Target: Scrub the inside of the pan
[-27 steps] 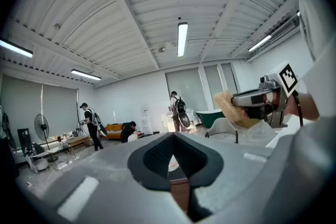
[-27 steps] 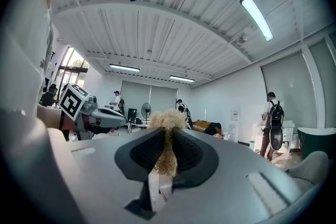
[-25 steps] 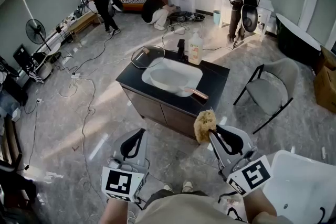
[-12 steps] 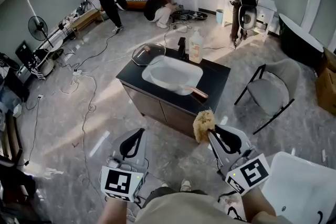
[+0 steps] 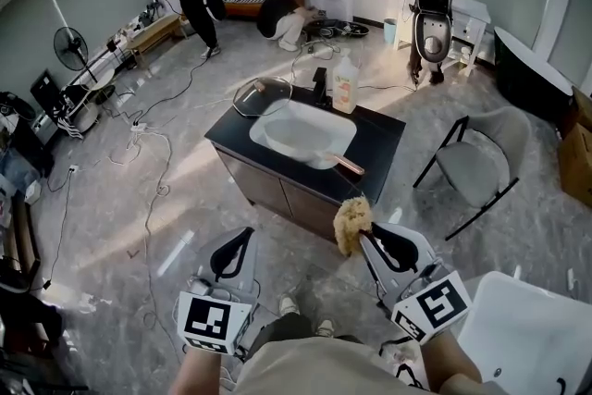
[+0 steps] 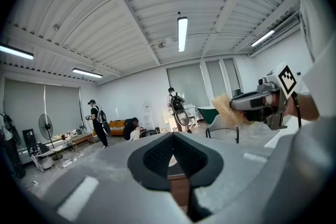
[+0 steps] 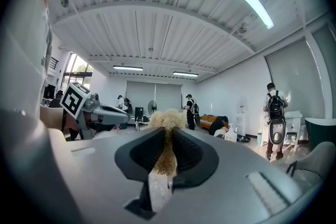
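With right tongs clamped on the scrubber and left tongs shut and empty, step up to the pan, lying in the sink of the dark surface, well apart from both. Then steady its handle and rub inside.

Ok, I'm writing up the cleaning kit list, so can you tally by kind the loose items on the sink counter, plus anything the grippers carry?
pan: 1
glass lid: 1
soap bottle: 1
scrubber, clamped in the right hand-held gripper: 1
Total: 4
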Motion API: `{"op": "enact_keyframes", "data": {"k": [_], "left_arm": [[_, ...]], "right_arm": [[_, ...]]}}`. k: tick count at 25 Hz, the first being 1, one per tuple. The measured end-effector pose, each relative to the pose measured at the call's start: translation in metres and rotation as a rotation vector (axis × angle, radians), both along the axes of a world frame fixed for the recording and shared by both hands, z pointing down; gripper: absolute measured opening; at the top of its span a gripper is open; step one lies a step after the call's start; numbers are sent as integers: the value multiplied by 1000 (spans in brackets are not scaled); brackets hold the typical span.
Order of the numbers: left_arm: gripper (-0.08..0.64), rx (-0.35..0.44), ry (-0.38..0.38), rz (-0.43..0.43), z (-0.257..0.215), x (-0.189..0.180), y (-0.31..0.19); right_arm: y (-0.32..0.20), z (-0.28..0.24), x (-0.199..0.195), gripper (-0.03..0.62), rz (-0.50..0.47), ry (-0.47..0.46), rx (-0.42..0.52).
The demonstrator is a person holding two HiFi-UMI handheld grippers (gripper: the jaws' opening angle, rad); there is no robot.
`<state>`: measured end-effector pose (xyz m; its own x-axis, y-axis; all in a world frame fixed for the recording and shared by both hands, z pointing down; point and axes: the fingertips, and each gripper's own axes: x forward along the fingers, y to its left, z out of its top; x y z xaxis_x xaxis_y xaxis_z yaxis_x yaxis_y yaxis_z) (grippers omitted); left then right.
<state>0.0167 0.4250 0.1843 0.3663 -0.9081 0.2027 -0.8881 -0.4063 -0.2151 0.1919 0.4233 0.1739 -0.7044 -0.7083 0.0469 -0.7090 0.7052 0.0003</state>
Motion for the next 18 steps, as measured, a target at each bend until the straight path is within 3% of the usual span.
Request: {"op": "enact_keyframes", "data": {"k": [7, 11, 18], "left_arm": [[2, -15, -7, 16, 9, 6, -10], [2, 10, 2, -20, 6, -1, -21], [2, 26, 7, -16, 16, -9, -44]], "right_arm": [[-9, 3, 3, 54, -7, 4, -2], [-16, 9, 2, 54, -7, 3, -6], [-40, 32, -5, 54, -1, 64, -15]]}}
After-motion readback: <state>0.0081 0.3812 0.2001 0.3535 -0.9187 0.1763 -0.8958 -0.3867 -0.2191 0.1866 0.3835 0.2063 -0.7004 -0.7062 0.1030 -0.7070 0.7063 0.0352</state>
